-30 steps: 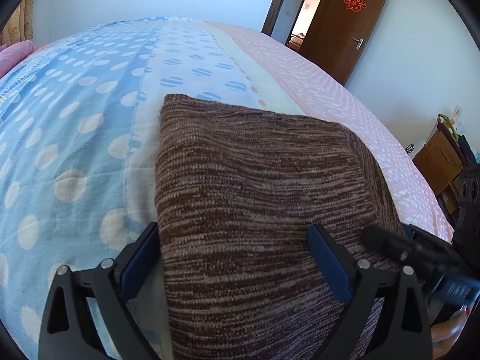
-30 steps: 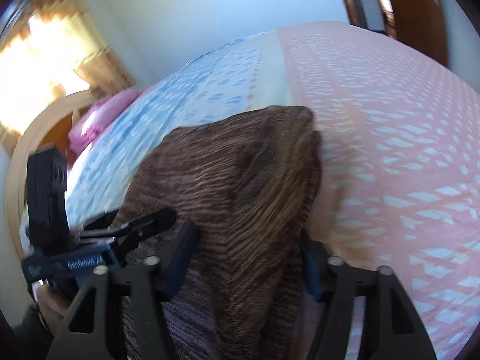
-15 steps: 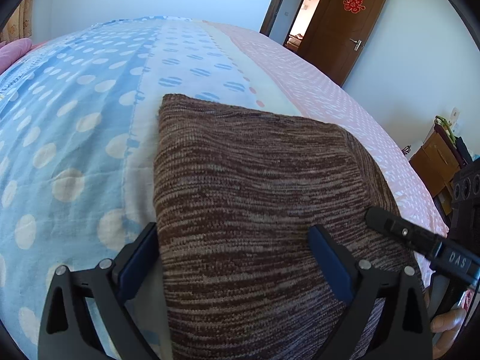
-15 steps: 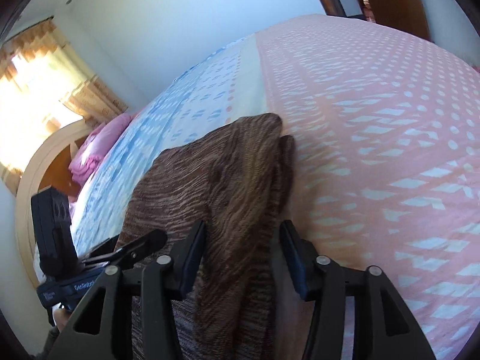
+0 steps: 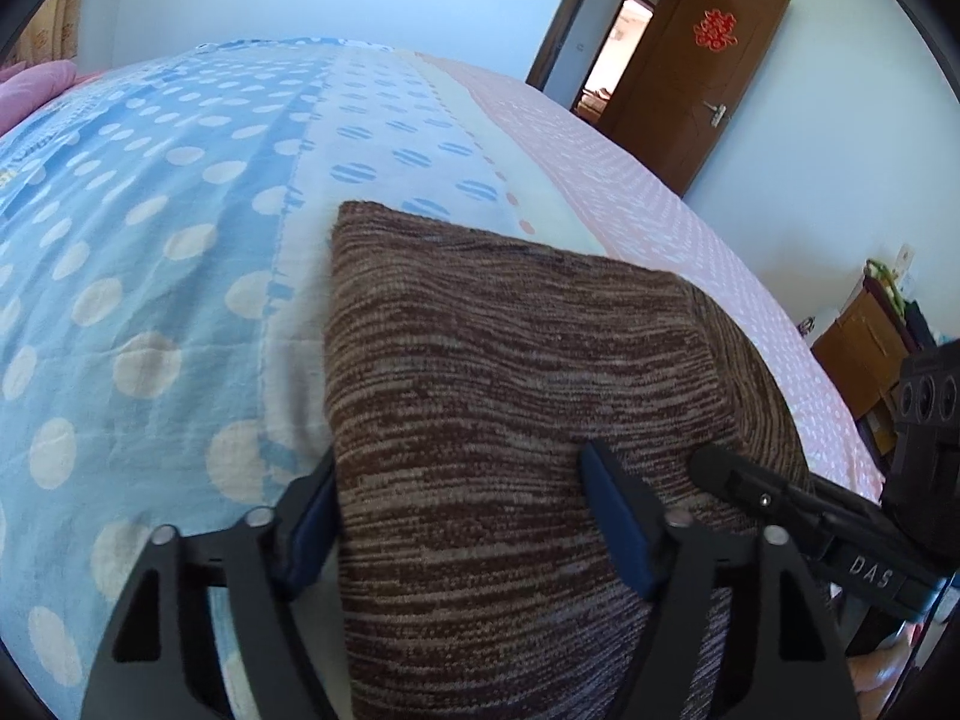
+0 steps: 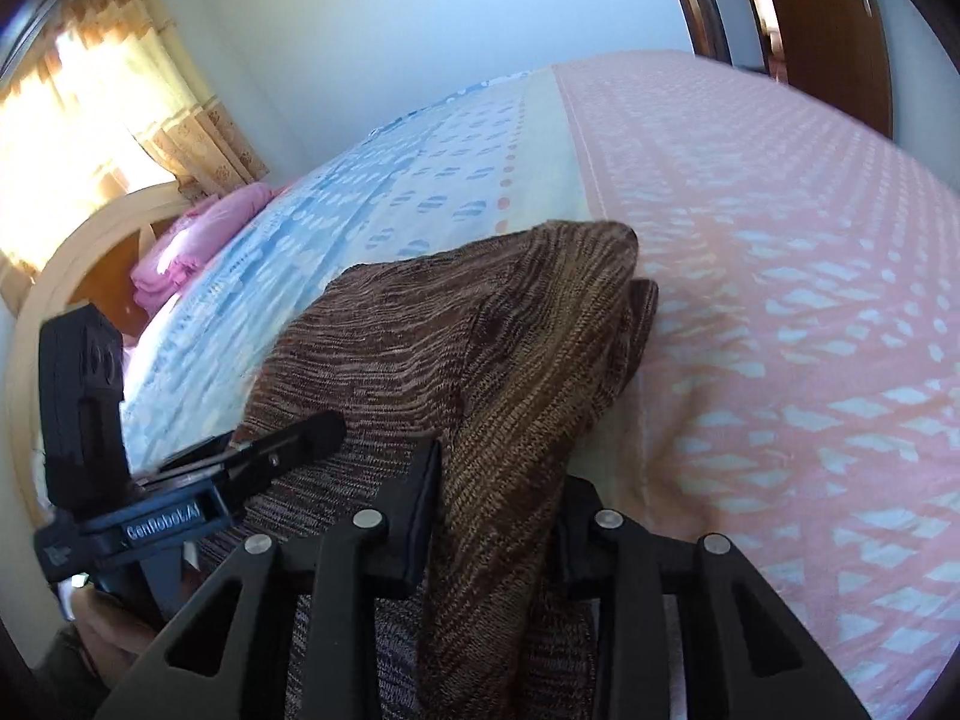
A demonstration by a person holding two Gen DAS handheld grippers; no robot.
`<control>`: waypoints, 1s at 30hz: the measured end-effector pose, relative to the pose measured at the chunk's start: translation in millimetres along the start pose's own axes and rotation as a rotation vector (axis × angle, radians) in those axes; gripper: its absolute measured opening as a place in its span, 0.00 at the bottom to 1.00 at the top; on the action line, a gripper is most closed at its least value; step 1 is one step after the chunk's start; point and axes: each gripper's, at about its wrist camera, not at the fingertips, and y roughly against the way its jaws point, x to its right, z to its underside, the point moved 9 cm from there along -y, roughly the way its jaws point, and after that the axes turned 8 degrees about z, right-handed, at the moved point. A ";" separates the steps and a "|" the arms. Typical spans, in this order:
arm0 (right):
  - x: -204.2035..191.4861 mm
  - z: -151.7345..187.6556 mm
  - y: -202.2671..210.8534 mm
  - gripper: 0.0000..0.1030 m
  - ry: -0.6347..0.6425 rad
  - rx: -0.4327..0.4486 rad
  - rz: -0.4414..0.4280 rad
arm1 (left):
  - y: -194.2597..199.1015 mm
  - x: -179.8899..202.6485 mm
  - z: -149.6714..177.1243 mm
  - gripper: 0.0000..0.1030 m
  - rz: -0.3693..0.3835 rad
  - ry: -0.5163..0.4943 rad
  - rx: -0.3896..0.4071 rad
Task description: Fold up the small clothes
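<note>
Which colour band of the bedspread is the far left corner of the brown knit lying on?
The pale band with blue striped ovals, between the blue polka-dot band and the pink one. The brown knit corner rests there.

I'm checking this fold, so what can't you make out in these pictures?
- Near edge of the knit: cut off by the bottom of both views.
- Knit layers under the raised fold: hidden by the fold, right view.
- Right tongs, closing on the fold: pad contact hidden by cloth.
- Left tongs, closing: left pad partly behind the knit's edge.
</note>
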 end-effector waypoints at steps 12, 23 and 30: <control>-41.5 0.1 23.6 0.24 0.360 0.180 0.360 | 5.2 -0.7 -4.2 0.37 -0.007 -0.012 0.050; -24.1 -10.5 62.2 0.23 -0.048 0.113 0.113 | 21.9 8.0 -7.5 0.30 0.100 0.005 0.033; -43.6 1.6 134.2 0.23 -0.041 0.223 0.139 | 67.9 43.7 -1.8 0.30 0.122 -0.105 0.080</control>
